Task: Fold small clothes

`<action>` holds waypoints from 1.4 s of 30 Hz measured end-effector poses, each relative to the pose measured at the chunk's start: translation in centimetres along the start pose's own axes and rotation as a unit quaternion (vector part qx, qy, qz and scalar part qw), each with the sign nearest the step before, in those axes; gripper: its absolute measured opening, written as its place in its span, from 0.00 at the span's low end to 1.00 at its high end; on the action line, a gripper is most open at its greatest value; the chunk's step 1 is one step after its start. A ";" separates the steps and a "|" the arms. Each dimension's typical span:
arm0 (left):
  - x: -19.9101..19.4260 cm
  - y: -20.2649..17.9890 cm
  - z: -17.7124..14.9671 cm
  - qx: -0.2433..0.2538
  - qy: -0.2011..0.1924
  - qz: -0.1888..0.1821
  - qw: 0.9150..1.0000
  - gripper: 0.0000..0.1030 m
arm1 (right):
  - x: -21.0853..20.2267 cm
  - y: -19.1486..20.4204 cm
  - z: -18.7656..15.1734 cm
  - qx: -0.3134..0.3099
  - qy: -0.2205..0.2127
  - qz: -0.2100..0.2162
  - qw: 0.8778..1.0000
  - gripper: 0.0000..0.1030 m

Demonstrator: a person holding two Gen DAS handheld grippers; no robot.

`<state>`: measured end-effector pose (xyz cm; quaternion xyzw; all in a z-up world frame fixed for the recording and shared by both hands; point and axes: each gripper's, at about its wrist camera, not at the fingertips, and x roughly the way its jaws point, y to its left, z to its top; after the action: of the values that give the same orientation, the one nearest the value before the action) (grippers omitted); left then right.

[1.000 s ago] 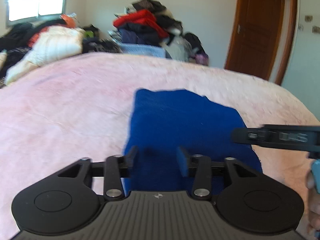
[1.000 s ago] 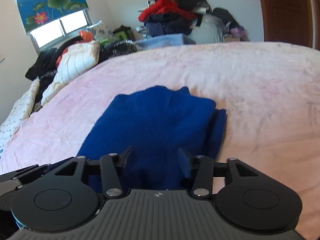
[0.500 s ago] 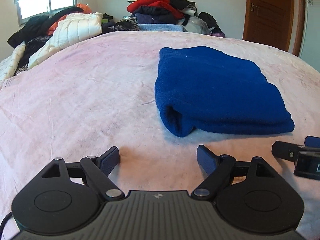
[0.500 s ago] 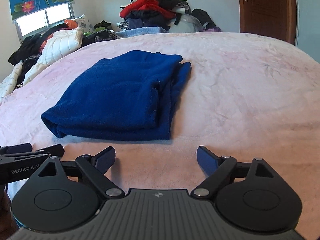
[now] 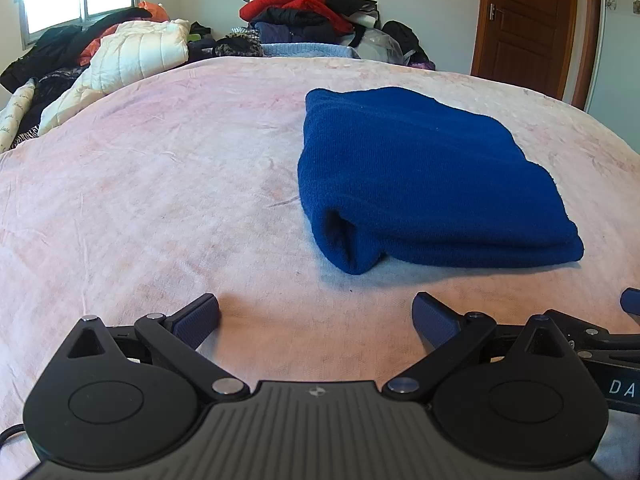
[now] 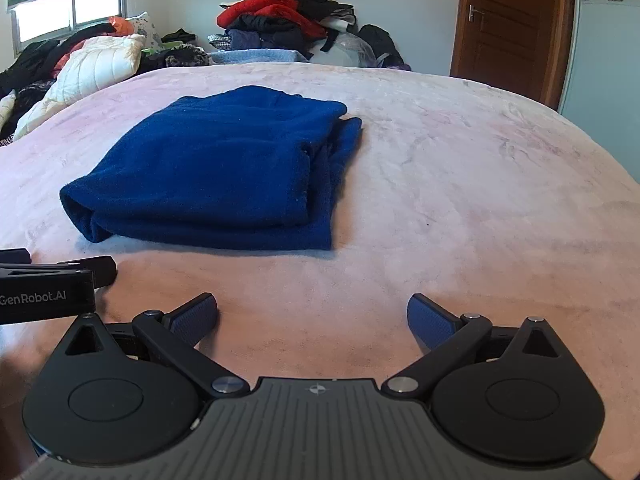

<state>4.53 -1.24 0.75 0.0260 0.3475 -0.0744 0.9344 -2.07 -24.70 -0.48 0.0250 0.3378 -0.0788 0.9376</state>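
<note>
A folded blue garment (image 5: 424,184) lies flat on the pink bed cover (image 5: 168,184); it also shows in the right wrist view (image 6: 224,176), with layered edges on its right side. My left gripper (image 5: 316,318) is open and empty, a short way in front of the garment's near left corner. My right gripper (image 6: 313,317) is open and empty, in front of and to the right of the garment. Each gripper's body shows at the other view's edge.
A pile of clothes (image 5: 308,12) stands beyond the far edge of the bed. White quilted bedding and dark clothes (image 5: 132,56) lie at the far left. A brown door (image 5: 524,24) is at the right.
Both grippers let go of the blue garment, opened wide and drew back toward me. The garment now lies folded on the bed.
</note>
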 end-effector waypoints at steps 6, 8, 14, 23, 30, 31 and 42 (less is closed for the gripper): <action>-0.1 0.0 0.0 0.000 -0.001 0.001 1.000 1.00 | 0.8 0.1 0.4 0.003 -0.002 -0.015 1.000 1.00; -0.1 0.0 0.1 0.000 -0.001 0.002 1.000 1.00 | 0.9 0.1 0.4 0.004 -0.003 -0.014 1.000 1.00; 0.0 -0.2 0.0 -0.001 -0.002 0.004 1.000 1.00 | 0.8 0.0 0.2 0.006 -0.009 -0.011 1.000 1.00; 0.0 -0.2 0.0 -0.001 -0.002 0.004 1.000 1.00 | 0.9 -0.1 0.2 0.007 -0.009 -0.009 1.000 1.00; 0.0 -0.2 0.0 -0.001 -0.002 0.004 1.000 1.00 | 0.9 0.0 0.2 0.007 -0.009 -0.009 1.000 0.99; 0.0 -0.2 0.0 -0.001 -0.002 0.004 1.000 1.00 | 0.9 0.0 0.2 0.007 -0.009 -0.009 1.000 0.99; 0.0 -0.2 0.0 -0.001 -0.002 0.004 1.000 1.00 | 0.9 0.0 0.2 0.007 -0.009 -0.009 1.000 0.99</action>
<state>4.47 -1.41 0.72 0.0263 0.3452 -0.0702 0.9355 -1.30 -24.82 -0.93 0.0279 0.3287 -0.0895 0.9398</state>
